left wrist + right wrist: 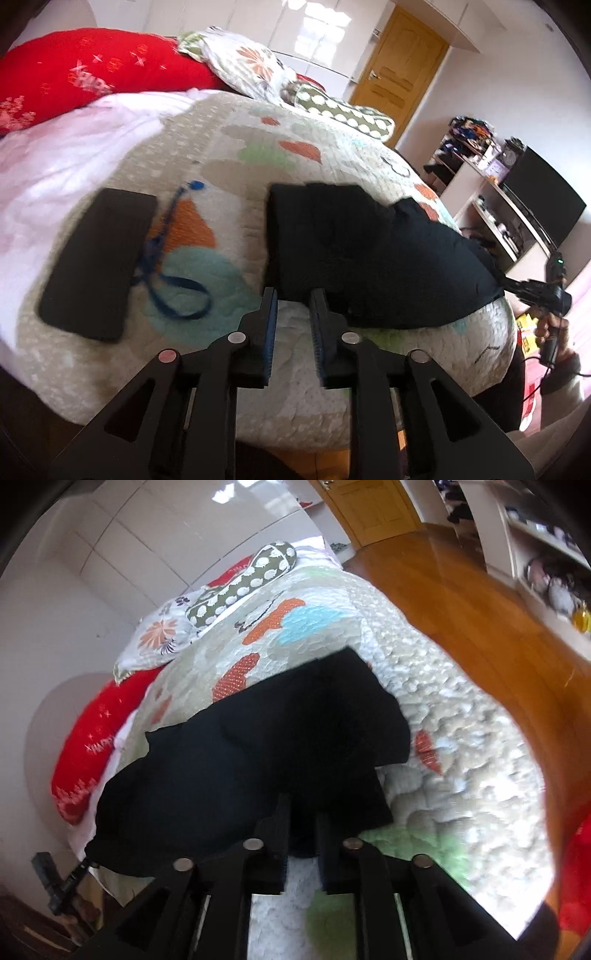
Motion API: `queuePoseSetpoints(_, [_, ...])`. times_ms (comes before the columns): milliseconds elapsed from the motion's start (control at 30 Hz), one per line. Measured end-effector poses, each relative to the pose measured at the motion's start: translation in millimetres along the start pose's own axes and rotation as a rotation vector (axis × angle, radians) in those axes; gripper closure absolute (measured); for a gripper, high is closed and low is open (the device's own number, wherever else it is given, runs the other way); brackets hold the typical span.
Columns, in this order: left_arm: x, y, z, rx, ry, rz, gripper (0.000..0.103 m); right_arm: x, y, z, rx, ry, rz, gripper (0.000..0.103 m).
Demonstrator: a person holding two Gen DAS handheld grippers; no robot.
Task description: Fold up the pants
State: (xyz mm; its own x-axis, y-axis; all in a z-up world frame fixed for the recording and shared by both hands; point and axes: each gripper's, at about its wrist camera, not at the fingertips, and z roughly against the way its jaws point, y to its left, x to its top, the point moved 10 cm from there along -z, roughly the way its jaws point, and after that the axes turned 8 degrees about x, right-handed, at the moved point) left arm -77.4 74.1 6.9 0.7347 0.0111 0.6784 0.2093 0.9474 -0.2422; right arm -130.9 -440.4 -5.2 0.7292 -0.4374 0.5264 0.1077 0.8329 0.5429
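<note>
The black pants (351,251) lie in a folded bundle on the patterned quilt (221,166) of a bed. My left gripper (293,295) stands at the bundle's near edge, slightly open, with only quilt showing between its blue pads (271,325). At the far right a hand holds my right gripper (508,284), its tips at the pants' right corner, which is drawn up to a point. In the right wrist view the pants (277,746) fill the middle, and black cloth sits between the narrow fingers of my right gripper (303,814). The left gripper (79,869) shows dimly at the pants' far corner.
A flat black rectangular case (98,262) and a blue lanyard (173,280) lie left of the pants. A red pillow (92,74), a floral pillow (251,62) and a dotted bolster (343,110) line the bed's head. Wooden floor (480,609) and shelves (491,206) lie beyond the bed's edge.
</note>
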Motion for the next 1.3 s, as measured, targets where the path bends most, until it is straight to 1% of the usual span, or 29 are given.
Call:
queuePoseSetpoints(33, [2.1,4.5,5.1,0.01,-0.014,0.007,0.056,1.6,11.2,5.6,0.006,0.005,0.053,0.087])
queuePoseSetpoints(100, [10.3,10.4,13.4,0.024,-0.051,0.02,0.035,5.3,37.6,11.4,0.033,0.014,0.147,0.085])
queuePoseSetpoints(133, [17.0,11.1,16.7,0.018,-0.075,0.025,0.035,5.6,46.9,11.3,0.044,0.016,0.173,0.081])
queuePoseSetpoints(167, [21.9,10.4,17.2,0.013,-0.083,0.026,0.035,7.9,62.7,8.3,0.065,0.013,0.209,0.07])
queuePoseSetpoints(233, [32.1,7.2,12.1,0.024,-0.089,0.024,0.033,11.8,86.8,-6.5,0.108,0.006,0.249,0.055])
queuePoseSetpoints(300, [39.2,-1.7,3.5,0.012,-0.084,0.012,0.033,20.1,107.9,-33.2,0.135,0.009,0.271,0.054])
queuePoseSetpoints(367, [45.0,-12.6,-11.8,0.008,-0.056,-0.011,0.033,29.3,124.7,-60.8,0.147,0.014,0.287,0.054])
queuePoseSetpoints(433, [49.8,-24.0,-31.5,0.016,-0.022,-0.047,0.033,40.1,143.7,-97.7,0.121,0.034,0.326,0.052])
queuePoseSetpoints(500, [52.9,-30.4,-48.3,0.023,0.006,-0.071,0.033,47.4,159.3,-124.1,0.102,0.053,0.389,0.051])
queuePoseSetpoints(533, [55.5,-32.4,-60.8,0.03,0.033,-0.076,0.033,51.7,167.6,-139.5,0.085,0.063,0.426,0.049])
queuePoseSetpoints(567, [56.4,-32.8,-68.7,0.04,0.047,-0.076,0.033,53.9,178.2,-158.1,0.083,0.086,0.466,0.046])
queuePoseSetpoints(633, [59.5,-31.5,-89.2,0.06,0.085,-0.084,0.033,54.5,190.0,-185.4,0.088,0.133,0.502,0.044])
queuePoseSetpoints(700, [60.5,-30.5,-106.3,0.066,0.11,-0.084,0.033,50.6,197.8,-216.4,0.091,0.182,0.54,0.044])
queuePoseSetpoints(733, [59.2,-30.1,-113.6,0.058,0.126,-0.072,0.034,48.3,197.4,-223.1,0.09,0.191,0.554,0.048])
queuePoseSetpoints(767, [56.8,-28.5,-119.3,0.063,0.147,-0.059,0.037,44.3,197.0,-234.4,0.078,0.201,0.575,0.077])
queuePoseSetpoints(800, [54.3,-26.2,-124.7,0.069,0.172,-0.038,0.057,41.2,196.0,-241.3,0.067,0.218,0.58,0.094])
queuePoseSetpoints(833, [53.6,-24.9,-127.4,0.051,0.192,-0.006,0.061,40.7,194.4,-242.3,0.063,0.221,0.573,0.097])
queuePoseSetpoints(867, [56.2,-22.6,-125.9,0.043,0.185,0.024,0.061,44.6,193.1,-240.4,0.07,0.205,0.552,0.097])
queuePoseSetpoints(900, [59.3,-21.3,-122.9,0.049,0.168,0.028,0.063,51.5,192.3,-236.4,0.078,0.176,0.533,0.097])
queuePoseSetpoints(967, [63.9,-19.4,-117.1,0.078,0.123,0.024,0.063,60.4,194.2,-233.7,0.082,0.129,0.515,0.097])
queuePoseSetpoints(1000, [63.3,-19.5,-118.7,0.094,0.118,0.023,0.063,61.5,194.4,-236.6,0.07,0.124,0.519,0.097])
queuePoseSetpoints(1067, [56.7,-21.8,-129.1,0.145,0.122,-0.01,0.063,54.5,190.8,-256.0,0.007,0.151,0.552,0.097])
queuePoseSetpoints(1100, [55.3,-21.5,-131.7,0.151,0.122,-0.008,0.063,51.6,188.5,-265.5,-0.014,0.162,0.556,0.096])
queuePoseSetpoints(1133, [54.9,-20.2,-131.7,0.148,0.121,0.011,0.06,52.7,188.3,-267.7,-0.019,0.153,0.549,0.096])
queuePoseSetpoints(1200, [55.9,-17.4,-127.6,0.157,0.123,0.023,0.056,59.1,189.6,-258.4,-0.003,0.141,0.527,0.091])
queuePoseSetpoints(1267, [56.7,-15.1,-117.3,0.184,0.123,0.019,0.054,66.0,187.3,-234.9,-0.003,0.109,0.507,0.072])
queuePoseSetpoints(1300, [57.4,-15.1,-113.1,0.198,0.116,0.012,0.053,67.3,186.4,-222.0,0.001,0.094,0.499,0.069])
